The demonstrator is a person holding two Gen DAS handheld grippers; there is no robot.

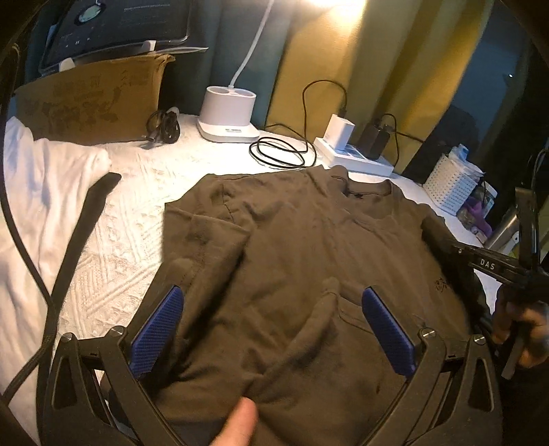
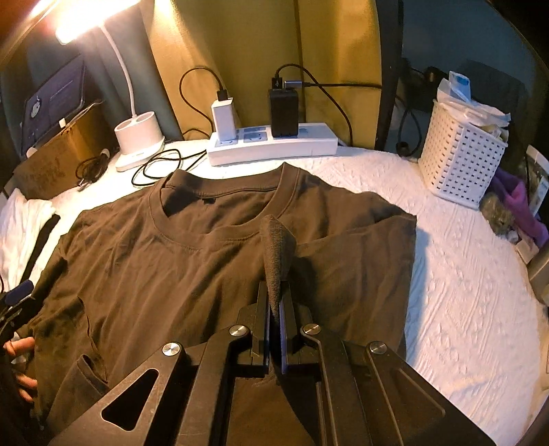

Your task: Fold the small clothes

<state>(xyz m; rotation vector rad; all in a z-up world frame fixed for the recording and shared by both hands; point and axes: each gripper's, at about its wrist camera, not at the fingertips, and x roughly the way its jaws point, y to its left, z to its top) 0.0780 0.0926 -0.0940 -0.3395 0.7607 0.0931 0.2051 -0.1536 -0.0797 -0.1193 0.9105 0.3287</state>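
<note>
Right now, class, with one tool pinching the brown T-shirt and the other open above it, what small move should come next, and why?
Probably carry the pinched fabric across toward the shirt's middle. The right tool is shut on a raised fold of the brown T-shirt, whose right sleeve already lies folded inward, while the left tool hangs open over the cloth, gripping nothing.

White textured bedspread [image 2: 446,308] underneath. At the back: white power strip [image 2: 271,145] with a white charger [image 2: 223,118] and a black charger [image 2: 283,111] plugged in. White lamp base [image 2: 139,142] to its left, lamp lit; coiled black cable [image 2: 156,168] between them. Cardboard box [image 1: 92,103] far left, screen [image 1: 116,27] on top. White perforated basket [image 2: 459,157] right, purple item [image 2: 521,202] just beside it. White cloth [image 1: 44,192] at left edge.
</note>
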